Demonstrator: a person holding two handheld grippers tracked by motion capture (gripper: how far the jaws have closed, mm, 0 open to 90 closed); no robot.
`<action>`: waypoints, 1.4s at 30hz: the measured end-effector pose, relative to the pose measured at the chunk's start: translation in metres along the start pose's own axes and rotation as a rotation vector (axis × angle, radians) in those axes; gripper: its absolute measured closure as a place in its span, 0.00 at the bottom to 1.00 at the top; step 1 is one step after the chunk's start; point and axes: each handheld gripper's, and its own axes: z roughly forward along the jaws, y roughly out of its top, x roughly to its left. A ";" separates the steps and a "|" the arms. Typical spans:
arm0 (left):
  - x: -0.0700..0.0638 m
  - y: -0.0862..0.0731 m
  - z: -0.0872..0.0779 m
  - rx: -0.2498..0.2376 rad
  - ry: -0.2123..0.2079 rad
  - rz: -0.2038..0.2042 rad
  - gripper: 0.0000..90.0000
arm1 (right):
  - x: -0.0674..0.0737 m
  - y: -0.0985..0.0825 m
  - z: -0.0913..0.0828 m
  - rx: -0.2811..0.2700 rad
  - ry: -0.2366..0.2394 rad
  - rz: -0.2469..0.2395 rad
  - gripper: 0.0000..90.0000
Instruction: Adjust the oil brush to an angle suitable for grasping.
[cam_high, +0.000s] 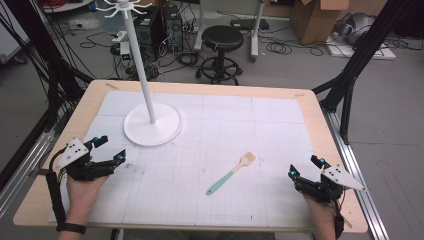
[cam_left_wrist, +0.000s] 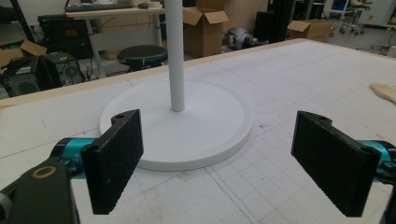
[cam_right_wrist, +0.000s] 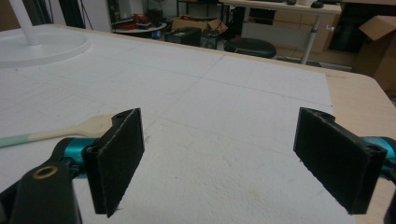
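Over at the left edge of the table (cam_high: 310, 107), the left gripper (cam_high: 111, 149) rested in the person's left hand (cam_high: 82, 192), low above the white gridded mat (cam_high: 225, 125). Its jaws stood wide apart with nothing between them. In the left gripper view the same jaws framed the white stand (cam_left_wrist: 177, 126): its round base lay on the mat just ahead of them, and its thin pole rose upright from the middle of the base. Seen from the high view, the stand (cam_high: 151, 125) sat on the left half of the mat, near the left gripper but not touching it.

Further right, the spatula (cam_high: 231, 174) lay flat on the mat, between the two grippers and closer to the right one. Its mint-green handle pointed toward the person's side and its pale wooden blade pointed up and to the right. Nothing touched it. In the right gripper view the spatula (cam_right_wrist: 70, 131) lay beyond that gripper's left jaw, which hid part of the blade.

At the right edge, the right gripper (cam_high: 306, 167) rested in the right hand (cam_high: 322, 212), apart from the spatula. Its jaws too were spread wide and empty, over bare mat.
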 end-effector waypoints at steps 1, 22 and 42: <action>0.000 0.000 0.000 0.003 -0.001 0.003 0.19 | -0.001 0.000 -0.001 0.003 -0.004 0.005 0.17; -0.004 0.007 0.002 -0.024 0.015 0.007 0.18 | -0.007 -0.002 -0.007 -0.016 -0.017 0.026 0.17; -0.033 0.022 0.020 -0.041 -0.091 -0.021 0.17 | -0.005 -0.001 -0.004 -0.018 -0.011 0.018 0.17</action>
